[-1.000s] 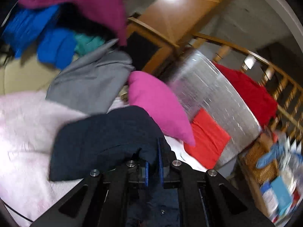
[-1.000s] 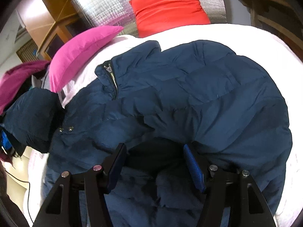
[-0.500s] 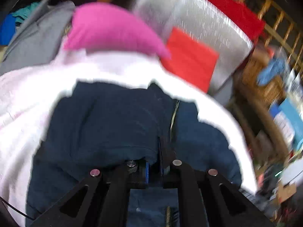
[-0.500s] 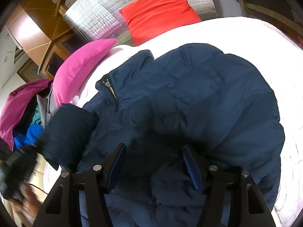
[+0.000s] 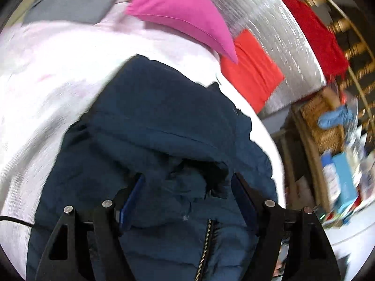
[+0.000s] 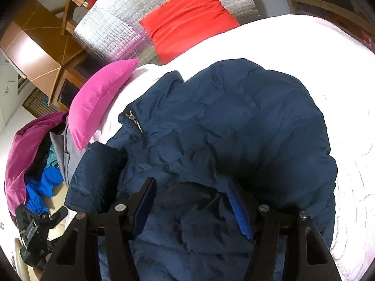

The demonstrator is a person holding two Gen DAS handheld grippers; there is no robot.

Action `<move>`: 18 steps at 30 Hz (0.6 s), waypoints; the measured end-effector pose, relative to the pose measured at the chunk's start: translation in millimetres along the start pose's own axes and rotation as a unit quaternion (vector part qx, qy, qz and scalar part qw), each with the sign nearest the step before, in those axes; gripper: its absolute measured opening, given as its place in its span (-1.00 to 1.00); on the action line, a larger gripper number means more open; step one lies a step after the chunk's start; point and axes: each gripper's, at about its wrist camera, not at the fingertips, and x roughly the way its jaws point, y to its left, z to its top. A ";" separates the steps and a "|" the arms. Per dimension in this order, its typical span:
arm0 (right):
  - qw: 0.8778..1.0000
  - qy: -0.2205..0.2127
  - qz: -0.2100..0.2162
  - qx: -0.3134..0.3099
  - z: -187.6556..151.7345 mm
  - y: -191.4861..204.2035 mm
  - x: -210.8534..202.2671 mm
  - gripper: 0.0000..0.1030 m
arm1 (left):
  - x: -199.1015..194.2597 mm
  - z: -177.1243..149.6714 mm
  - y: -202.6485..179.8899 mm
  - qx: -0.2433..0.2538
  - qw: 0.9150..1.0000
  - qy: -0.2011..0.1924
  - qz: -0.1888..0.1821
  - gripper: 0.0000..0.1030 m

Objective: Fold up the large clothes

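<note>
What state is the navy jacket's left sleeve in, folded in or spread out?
Folded in. The sleeve lies across the front of the jacket, cuff beside the zipper, not out on the white blanket. The left gripper has just opened over it.

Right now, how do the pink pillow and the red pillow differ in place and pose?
The pink pillow lies near the navy jacket's collar; the red pillow sits farther back. The pink pillow rests on the white bedcover, one corner toward the silver foil panel; the red pillow leans against that panel. Both are plain, single-coloured and apart from the jacket.

Both wrist views close above jacket (image 5: 164, 121)
</note>
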 end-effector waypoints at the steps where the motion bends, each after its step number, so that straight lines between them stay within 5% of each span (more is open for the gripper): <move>1: 1.000 0.000 0.001 -0.002 -0.7 1.3 -0.7 0.30 | -3.2 1.5 6.7 -0.015 1.000 -0.004 -0.004 0.47; 9: 1.000 0.000 0.001 -0.010 -5.1 5.3 -0.7 0.30 | -6.7 24.7 58.9 -0.135 0.989 -0.020 -0.060 0.48; 18: 1.000 0.007 -0.004 -0.017 -7.0 7.4 9.1 0.30 | 3.0 37.6 71.3 -0.180 0.978 -0.045 -0.092 0.45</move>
